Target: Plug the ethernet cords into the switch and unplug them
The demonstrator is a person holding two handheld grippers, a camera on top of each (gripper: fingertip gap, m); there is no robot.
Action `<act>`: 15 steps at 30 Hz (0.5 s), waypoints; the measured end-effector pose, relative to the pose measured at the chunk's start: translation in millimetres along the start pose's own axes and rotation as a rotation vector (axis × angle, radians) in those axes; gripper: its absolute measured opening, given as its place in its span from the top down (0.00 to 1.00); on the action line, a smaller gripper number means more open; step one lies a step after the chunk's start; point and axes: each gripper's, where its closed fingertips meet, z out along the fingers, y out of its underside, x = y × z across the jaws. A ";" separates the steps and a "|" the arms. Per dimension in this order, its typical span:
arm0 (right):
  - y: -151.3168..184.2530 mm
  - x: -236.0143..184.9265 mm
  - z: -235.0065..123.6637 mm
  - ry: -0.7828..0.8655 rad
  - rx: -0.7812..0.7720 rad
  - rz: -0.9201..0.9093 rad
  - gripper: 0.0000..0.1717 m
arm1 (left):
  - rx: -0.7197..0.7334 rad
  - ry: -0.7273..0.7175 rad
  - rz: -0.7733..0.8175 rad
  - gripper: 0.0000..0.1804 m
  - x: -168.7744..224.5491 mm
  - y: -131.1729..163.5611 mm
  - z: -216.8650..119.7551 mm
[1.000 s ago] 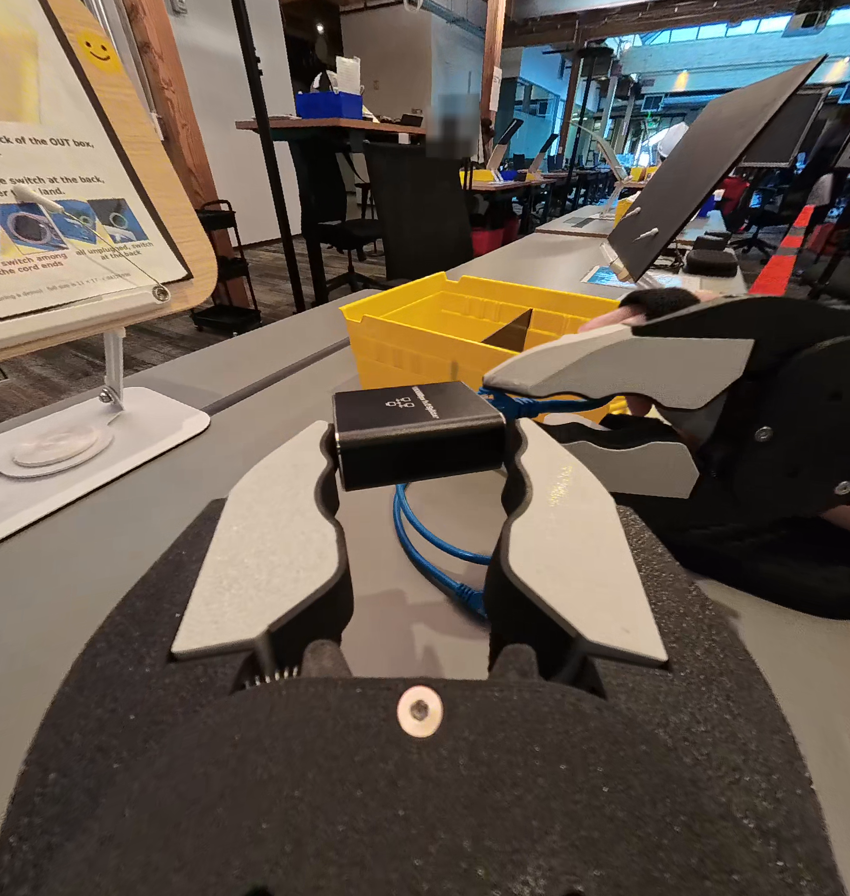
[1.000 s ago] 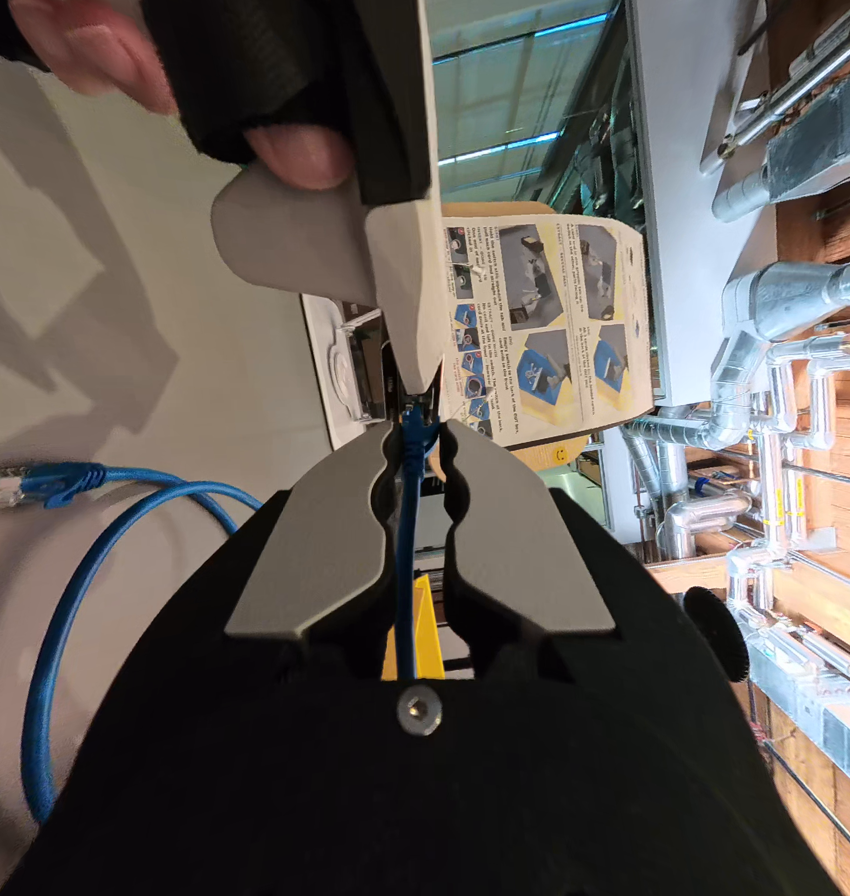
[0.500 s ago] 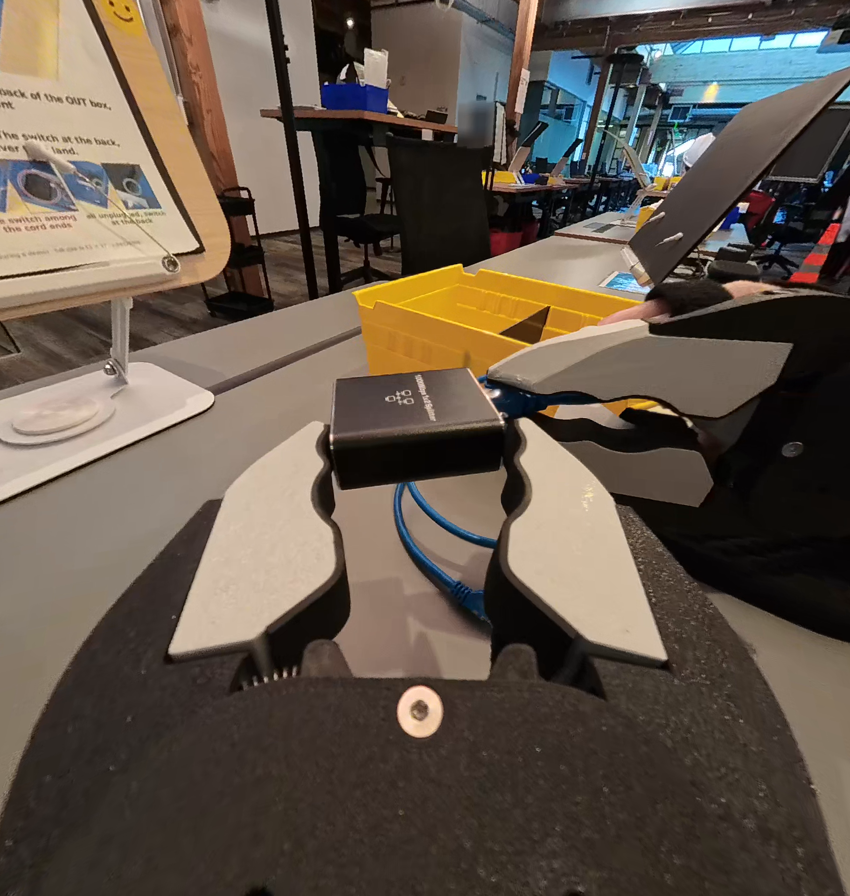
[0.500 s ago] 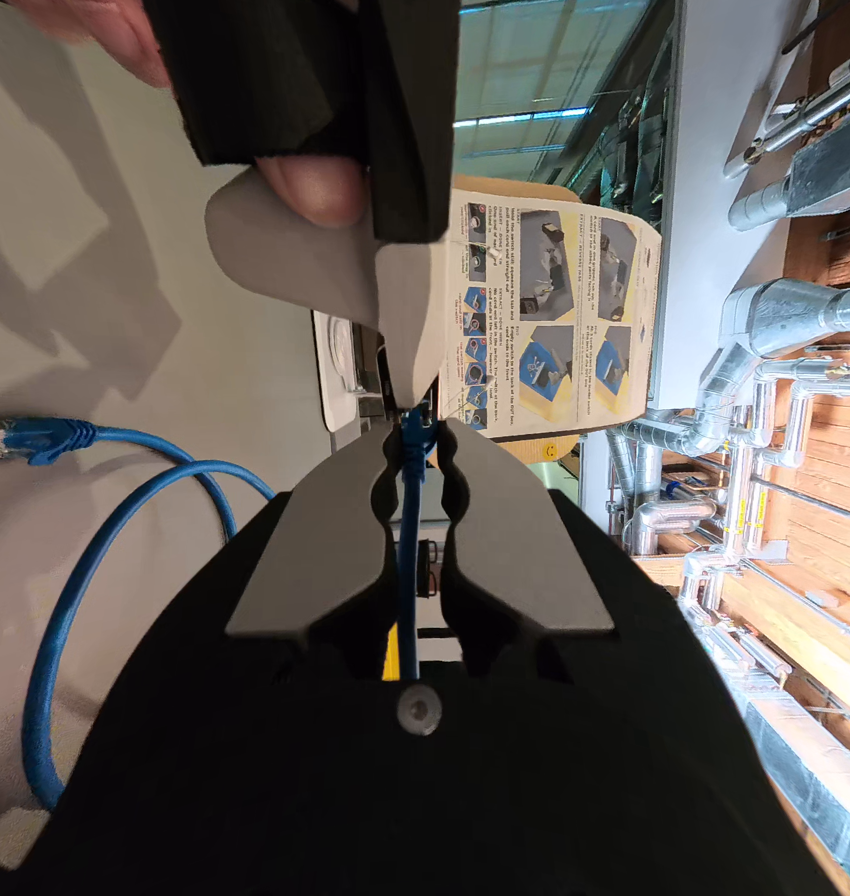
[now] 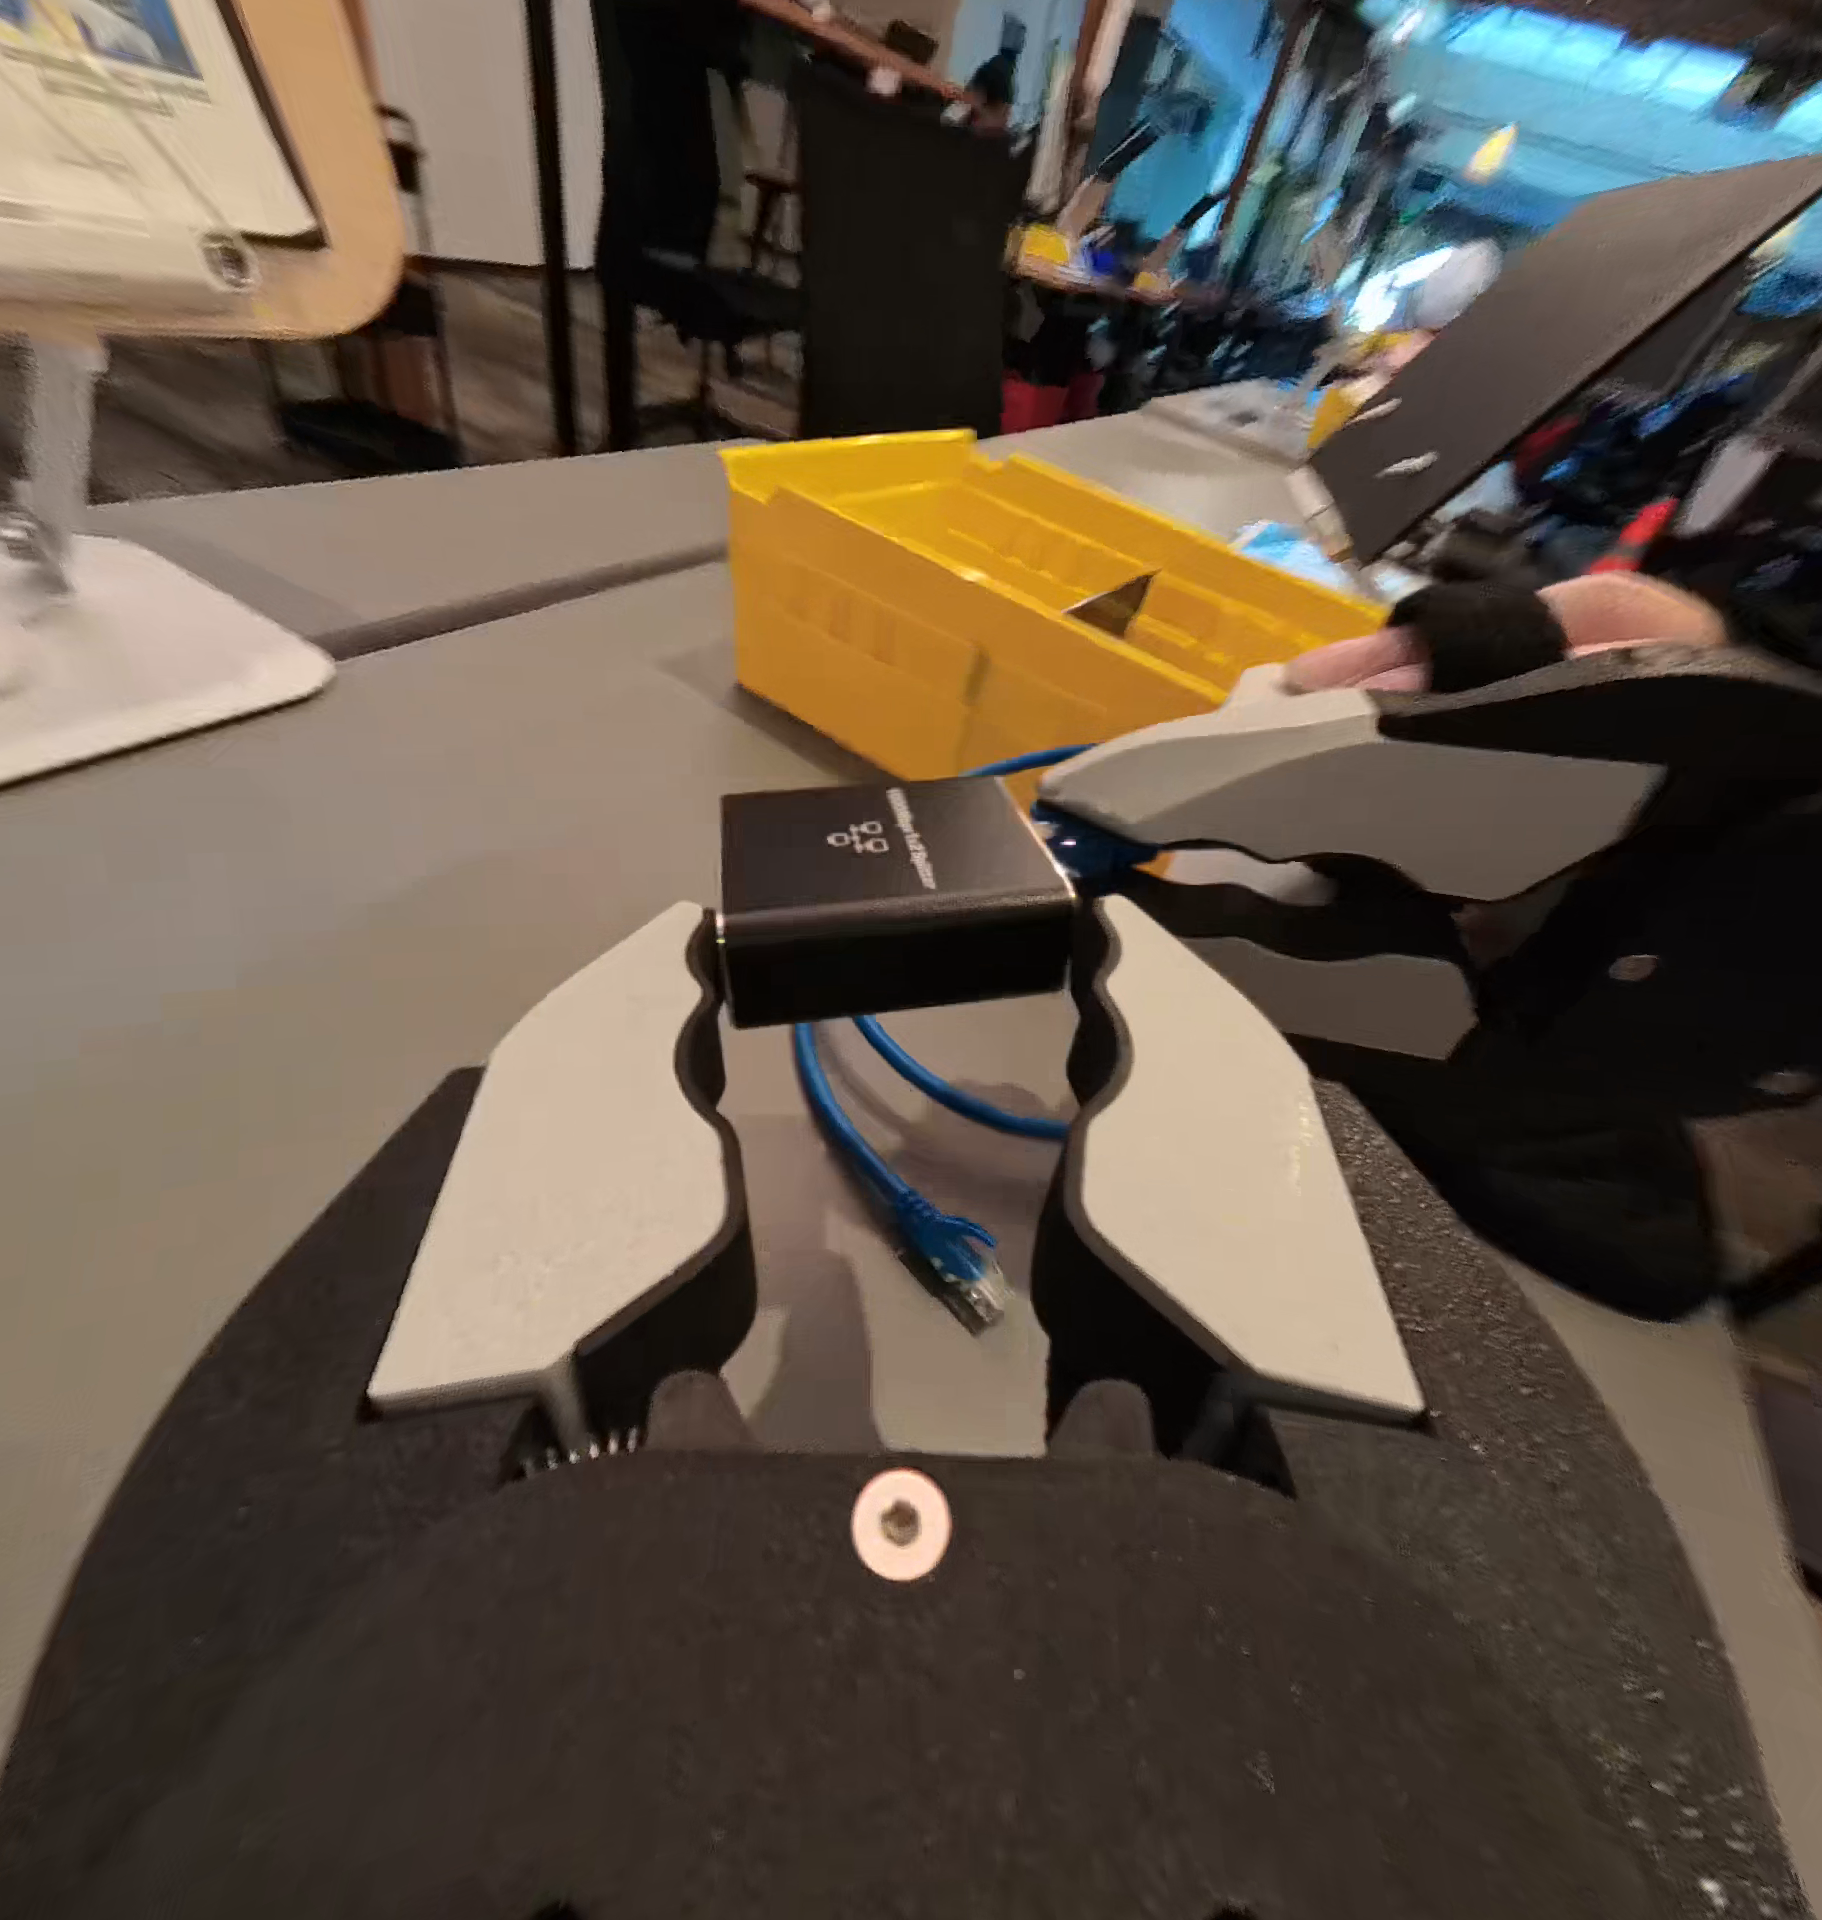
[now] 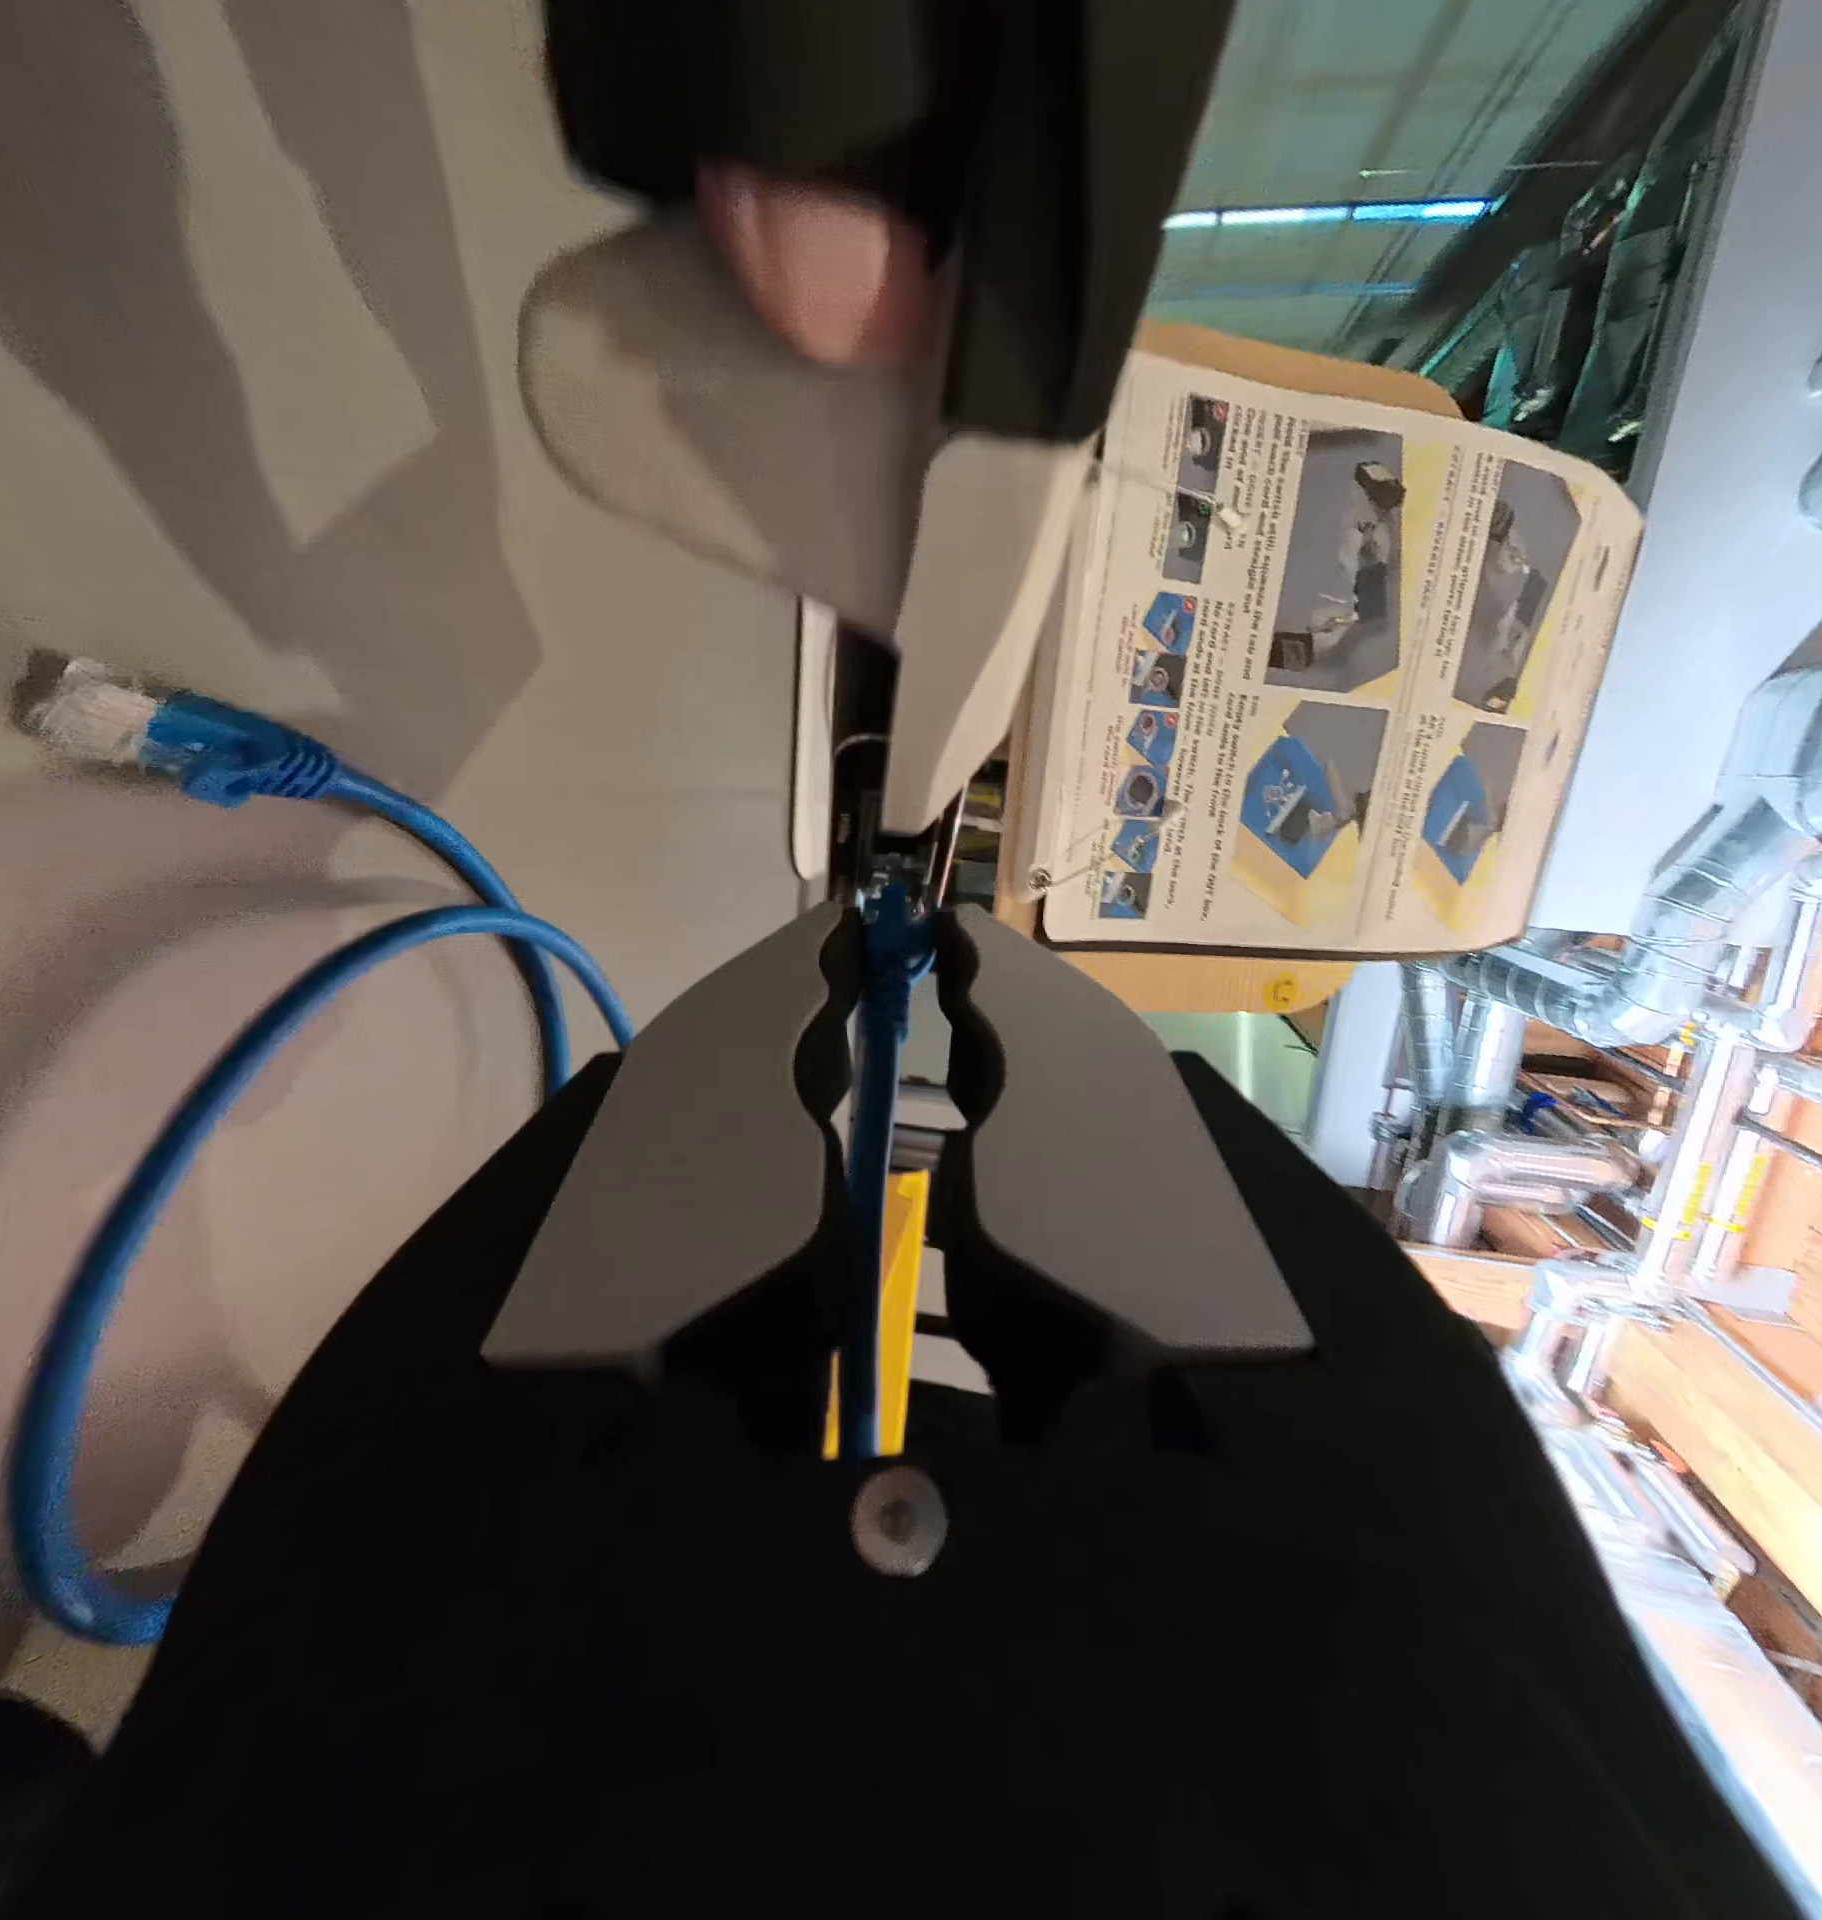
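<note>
The grey table [image 5: 263,935] lies bare to the left of the black switch [image 5: 886,883]. On its right, the right gripper [image 5: 1083,842] blocks access. A yellow bin [image 5: 938,623] stands close behind, and a blue ethernet cord [image 5: 886,1164] loops across the near side.

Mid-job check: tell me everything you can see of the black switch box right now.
The switch is a small black rectangular box, metal-looking, with a white symbol and print on top. It is lifted off the grey table, level, clamped at its two ends by the left hand-held gripper. At its right end, the blue cord plug held by the right hand-held gripper meets a port; whether it is fully seated cannot be told.
</note>
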 end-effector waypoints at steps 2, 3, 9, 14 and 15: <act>5.8 2.0 -2.2 0.016 0.002 -0.034 0.92 | 0.036 0.078 -0.017 0.66 5.4 -5.9 -2.9; 9.0 1.8 -3.9 0.012 0.007 -0.037 0.92 | 0.037 0.092 0.027 0.66 6.0 -8.1 -5.0; 7.3 -2.3 -19.6 -0.093 0.091 0.078 0.91 | -0.030 -0.119 0.711 0.58 10.7 0.6 -3.7; -11.3 -2.1 -27.5 -0.150 0.145 0.147 0.92 | -0.111 -0.268 0.954 0.66 11.8 12.2 9.0; -13.6 -4.0 -27.4 -0.166 0.142 0.148 0.92 | -0.093 -0.293 1.010 0.71 13.8 9.7 8.0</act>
